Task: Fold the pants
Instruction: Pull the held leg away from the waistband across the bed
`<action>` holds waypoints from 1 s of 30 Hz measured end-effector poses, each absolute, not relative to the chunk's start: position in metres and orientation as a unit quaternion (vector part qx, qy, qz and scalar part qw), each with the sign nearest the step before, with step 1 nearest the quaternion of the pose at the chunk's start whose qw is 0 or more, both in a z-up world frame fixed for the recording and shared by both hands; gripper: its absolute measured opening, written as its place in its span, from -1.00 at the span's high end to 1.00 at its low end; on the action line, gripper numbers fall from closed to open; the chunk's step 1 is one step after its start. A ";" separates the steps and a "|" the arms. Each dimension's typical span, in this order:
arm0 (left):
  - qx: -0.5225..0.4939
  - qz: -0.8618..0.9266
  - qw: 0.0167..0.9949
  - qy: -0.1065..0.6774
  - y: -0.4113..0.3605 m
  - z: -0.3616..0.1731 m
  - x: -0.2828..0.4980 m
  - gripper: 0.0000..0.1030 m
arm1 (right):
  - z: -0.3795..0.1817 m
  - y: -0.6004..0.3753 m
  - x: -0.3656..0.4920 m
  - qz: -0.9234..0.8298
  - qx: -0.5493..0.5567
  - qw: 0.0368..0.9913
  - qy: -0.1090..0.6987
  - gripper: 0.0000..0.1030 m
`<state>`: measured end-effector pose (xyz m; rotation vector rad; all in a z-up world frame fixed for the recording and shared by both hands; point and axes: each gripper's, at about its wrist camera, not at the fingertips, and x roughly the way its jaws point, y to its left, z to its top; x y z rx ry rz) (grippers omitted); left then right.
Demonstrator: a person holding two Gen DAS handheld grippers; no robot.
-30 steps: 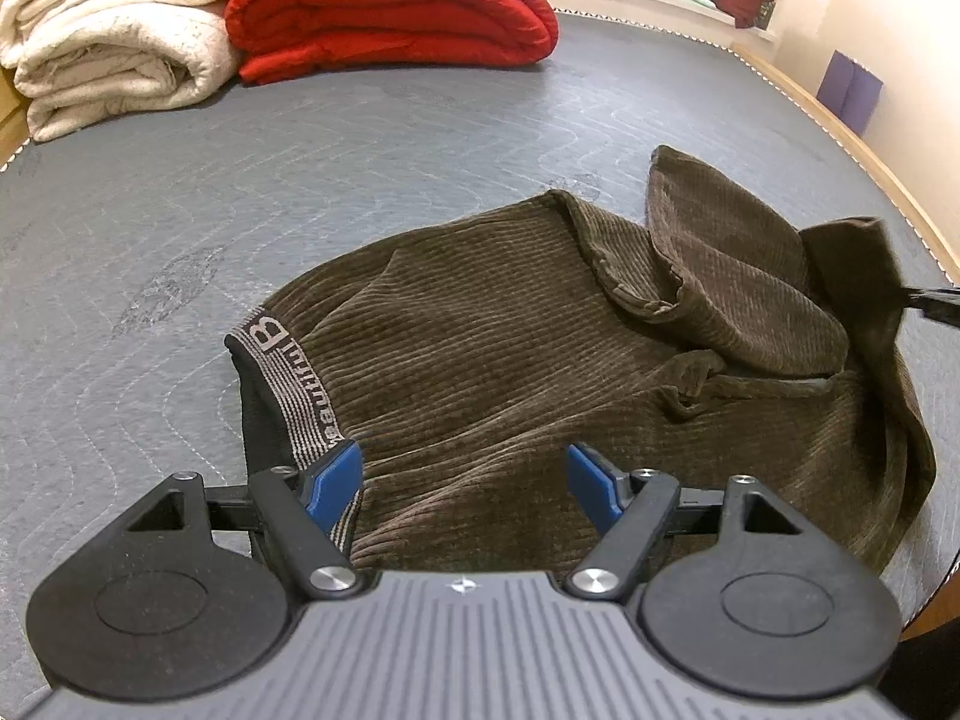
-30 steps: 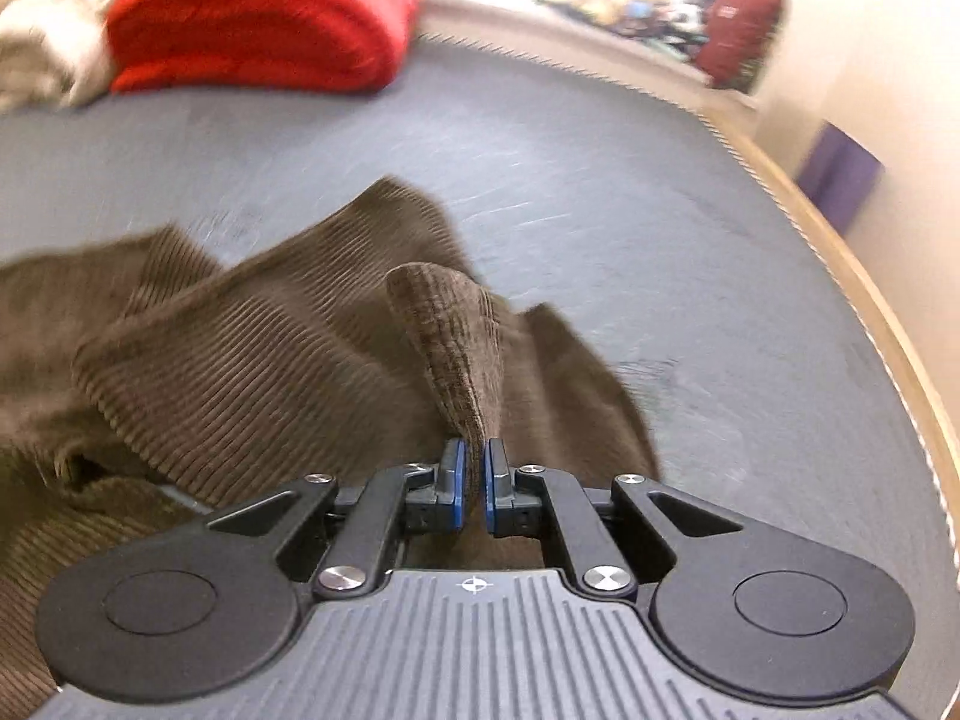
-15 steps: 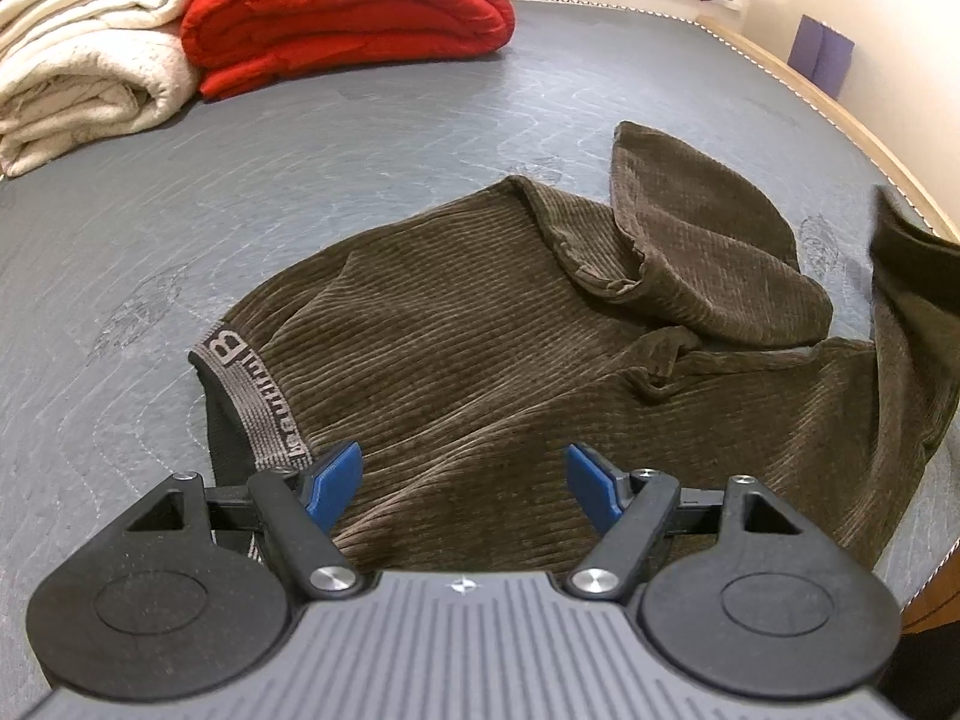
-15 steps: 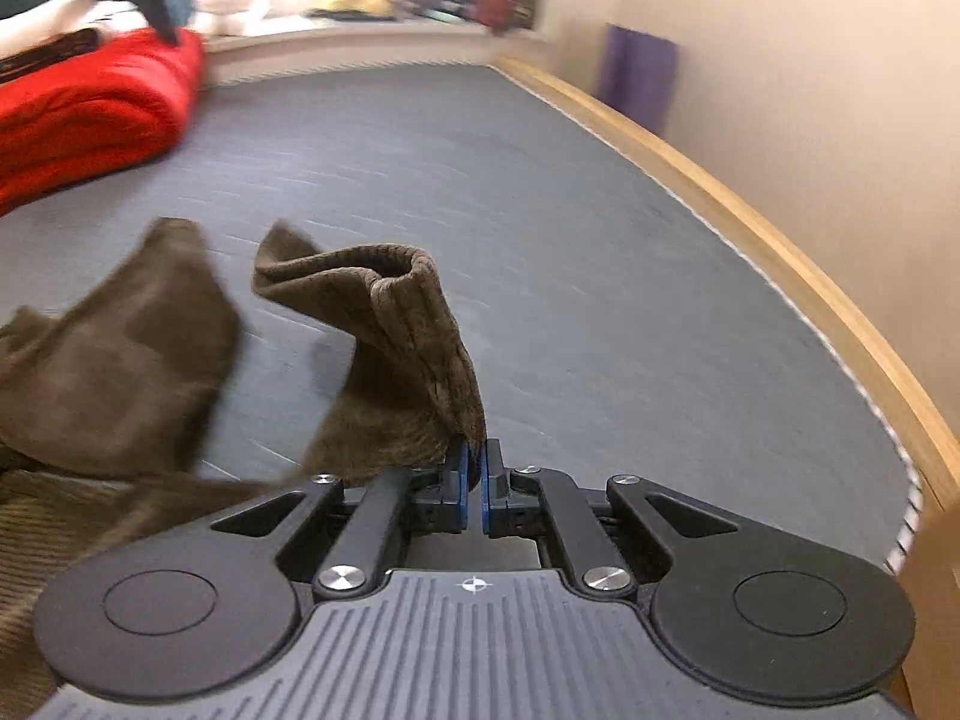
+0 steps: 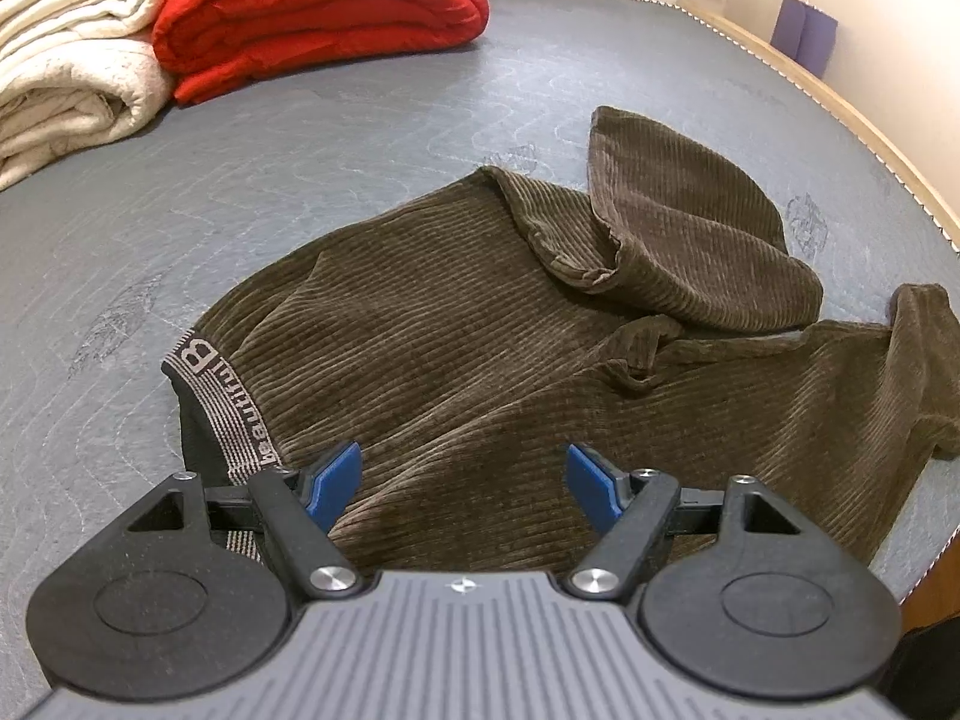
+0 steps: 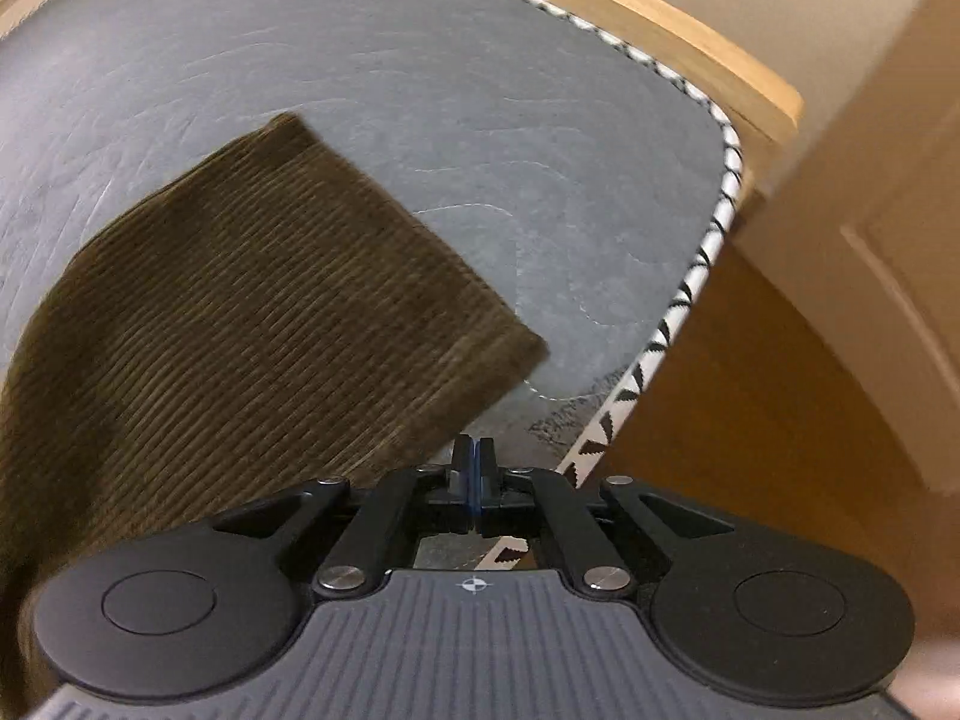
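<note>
Brown corduroy pants (image 5: 480, 348) lie crumpled on a grey quilted mattress (image 5: 300, 168), with the lettered grey waistband (image 5: 222, 408) at the near left and one leg folded over at the back right. My left gripper (image 5: 465, 477) is open and empty, hovering just above the near edge of the pants beside the waistband. My right gripper (image 6: 474, 456) has its jaws closed together. One pant leg (image 6: 252, 312) is stretched out to its left, its hem corner close beside the fingertips. I cannot tell whether the fabric is pinched.
A folded red quilt (image 5: 318, 12) and a folded cream blanket (image 5: 66, 78) sit at the far left of the mattress. A wooden bed rail (image 6: 630, 24) runs along the right side. The mattress corner (image 6: 708, 252) and the floor drop lie just right of my right gripper.
My right gripper swung right and down toward the mattress corner, drawing the pant leg out flat from a raised bunch. The left gripper stayed open over the waistband area.
</note>
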<state>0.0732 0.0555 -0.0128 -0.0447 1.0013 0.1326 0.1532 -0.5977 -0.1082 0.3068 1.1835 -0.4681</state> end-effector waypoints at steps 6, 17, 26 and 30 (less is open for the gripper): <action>-0.013 0.061 0.874 0.482 0.050 -0.016 0.075 -0.56 | -0.117 -0.631 0.151 -0.196 0.324 0.780 0.498 0.42; 0.011 0.052 0.866 0.498 0.042 -0.028 0.073 -0.60 | -0.140 -0.634 0.176 -0.191 0.280 0.800 0.496 0.79; 0.038 0.031 0.856 0.514 0.031 -0.038 0.074 -0.60 | -0.140 -0.671 0.162 -0.333 0.238 0.770 0.490 0.76; 0.036 0.019 0.857 0.514 0.029 -0.037 0.074 -0.60 | -0.114 -0.660 0.168 -0.356 0.199 0.801 0.439 0.44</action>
